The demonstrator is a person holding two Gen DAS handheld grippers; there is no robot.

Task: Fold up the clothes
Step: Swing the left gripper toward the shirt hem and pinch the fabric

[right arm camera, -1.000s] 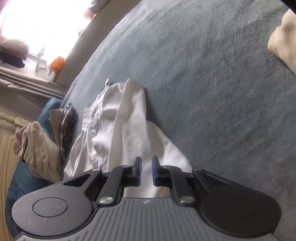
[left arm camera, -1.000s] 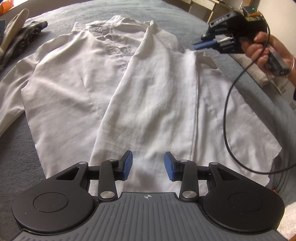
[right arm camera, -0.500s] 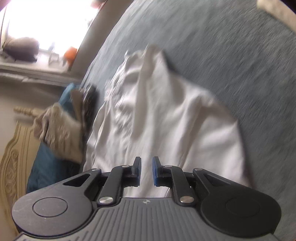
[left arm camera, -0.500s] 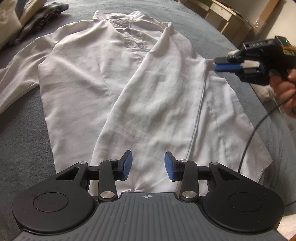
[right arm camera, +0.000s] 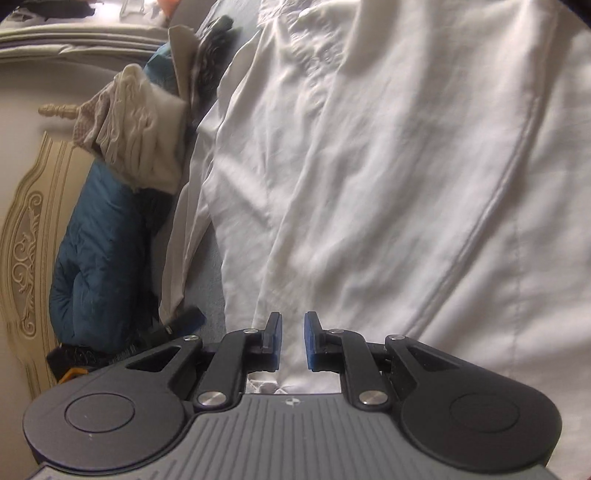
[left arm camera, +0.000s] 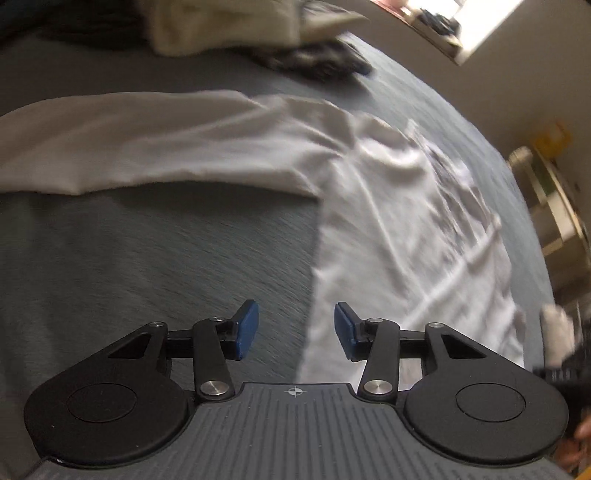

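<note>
The white shirt [right arm camera: 388,166] lay spread on the bed [left arm camera: 166,258], one sleeve still stretched out, folding barely begun. The left gripper [left arm camera: 294,329] was opening, empty; the right gripper [right arm camera: 291,341] hovered nearly closed, grasping nothing.

Dim, motion-blurred; seemingly window-lit fisheye.

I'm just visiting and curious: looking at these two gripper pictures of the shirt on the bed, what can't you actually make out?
- Left wrist view: the white shirt is smeared by motion blur, so its buttons cannot be read.
- Left wrist view: the pile of clothes at the top is blurred and cut off by the edge.
- Right wrist view: the shirt's bottom hem runs under the right gripper, whose body hides it.
- Right wrist view: the shirt's far side is cut off at the right edge.
</note>
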